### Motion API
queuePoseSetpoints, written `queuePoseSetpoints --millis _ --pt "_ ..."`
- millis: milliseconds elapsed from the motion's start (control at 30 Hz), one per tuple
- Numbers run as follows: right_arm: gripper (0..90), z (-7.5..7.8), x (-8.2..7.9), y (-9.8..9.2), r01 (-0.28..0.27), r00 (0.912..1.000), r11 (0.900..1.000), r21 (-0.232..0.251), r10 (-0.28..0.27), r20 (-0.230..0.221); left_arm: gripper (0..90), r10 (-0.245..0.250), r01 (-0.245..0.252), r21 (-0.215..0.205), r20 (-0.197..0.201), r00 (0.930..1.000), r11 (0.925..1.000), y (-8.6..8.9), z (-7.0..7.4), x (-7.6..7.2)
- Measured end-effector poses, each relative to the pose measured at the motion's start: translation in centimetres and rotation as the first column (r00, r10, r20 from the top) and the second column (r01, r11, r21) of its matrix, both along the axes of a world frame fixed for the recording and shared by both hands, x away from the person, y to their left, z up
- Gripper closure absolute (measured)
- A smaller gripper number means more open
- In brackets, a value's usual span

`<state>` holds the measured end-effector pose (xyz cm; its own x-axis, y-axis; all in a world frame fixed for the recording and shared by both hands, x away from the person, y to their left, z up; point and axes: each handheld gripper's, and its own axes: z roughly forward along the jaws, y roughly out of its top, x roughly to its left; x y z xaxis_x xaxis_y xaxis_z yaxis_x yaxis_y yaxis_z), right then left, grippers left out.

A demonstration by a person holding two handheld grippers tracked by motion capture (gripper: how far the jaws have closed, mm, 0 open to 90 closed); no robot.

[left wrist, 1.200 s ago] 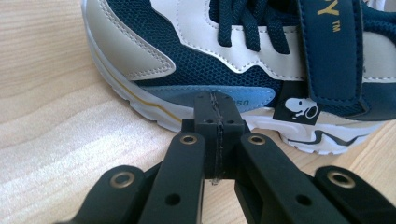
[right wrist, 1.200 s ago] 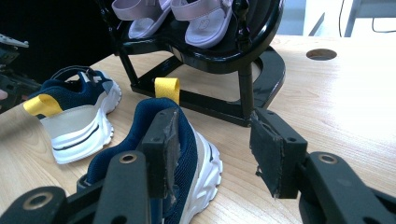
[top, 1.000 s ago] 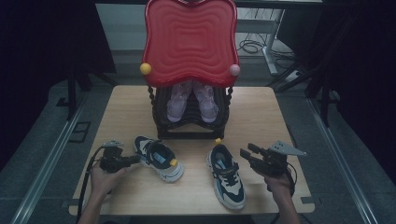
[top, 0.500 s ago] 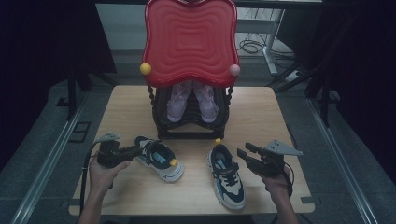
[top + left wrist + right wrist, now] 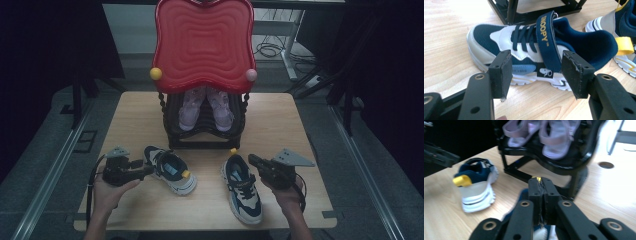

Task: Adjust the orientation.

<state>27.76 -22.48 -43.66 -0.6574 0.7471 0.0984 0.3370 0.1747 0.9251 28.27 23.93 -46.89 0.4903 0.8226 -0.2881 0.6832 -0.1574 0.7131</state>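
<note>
A navy and white child's trainer, the left shoe, lies on the wooden table with its toe toward the rack. My left gripper hovers beside it. Its jaws have just been opening and now stand wide, with nothing pressed between the pads. The matching right shoe stands to the right, heel toward the rack. My right gripper is just over its collar. Its jaws have just been closing and the pads meet. The yellow heel tab peeks past their tips.
A black shoe rack stands mid-table under a red wavy top, holding a pair of pink sandals. A round hole is cut in the tabletop. Dark floor surrounds the table.
My left gripper's jaws went from shut at the left shoe to wide apart, and it rose slightly. My right gripper's jaws went from apart to shut and shifted a little toward the right shoe.
</note>
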Motion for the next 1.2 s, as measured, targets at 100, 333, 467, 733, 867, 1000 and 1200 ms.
queuePoseSetpoints --millis 100,333,467,733,867,1000,1200 --pt "89.5 0.3 0.1 1.5 -0.041 0.9992 0.999 -0.006 0.041 0.003 41.8 -0.026 0.026 -0.046 -0.010 0.9996 0.9986 0.2 0.1 -0.3" --pt "89.5 0.9 0.4 5.6 -0.136 0.9906 0.990 -0.041 0.136 -0.019 41.7 -0.040 0.041 -0.045 0.026 0.9989 0.9981 0.0 1.1 -1.0" --pt "89.5 1.0 0.6 7.6 -0.179 0.9834 0.983 -0.050 0.177 -0.039 41.8 -0.035 0.036 -0.032 0.027 0.9990 0.9988 0.1 1.1 -1.1" --pt "89.5 0.0 1.2 11.3 -0.230 0.9705 0.971 -0.072 0.223 -0.091 41.8 -0.027 0.027 -0.009 0.014 0.9995 0.9996 0.1 0.6 -1.1" --pt "89.5 -0.3 2.1 13.1 -0.242 0.9653 0.967 -0.082 0.231 -0.121 41.8 -0.025 0.025 -0.011 0.016 0.9996 0.9996 0.3 0.7 -1.2" --pt "89.5 -0.8 2.9 14.8 -0.259 0.9590 0.962 -0.093 0.244 -0.145 41.8 -0.018 0.018 -0.012 0.019 0.9997 0.9998 0.5 0.7 -1.3" --pt "89.5 -2.0 3.8 16.3 -0.255 0.9553 0.960 -0.117 0.232 -0.184 42.5 -0.010 0.011 -0.018 0.025 0.9996 0.9998 0.6 0.6 -1.4"
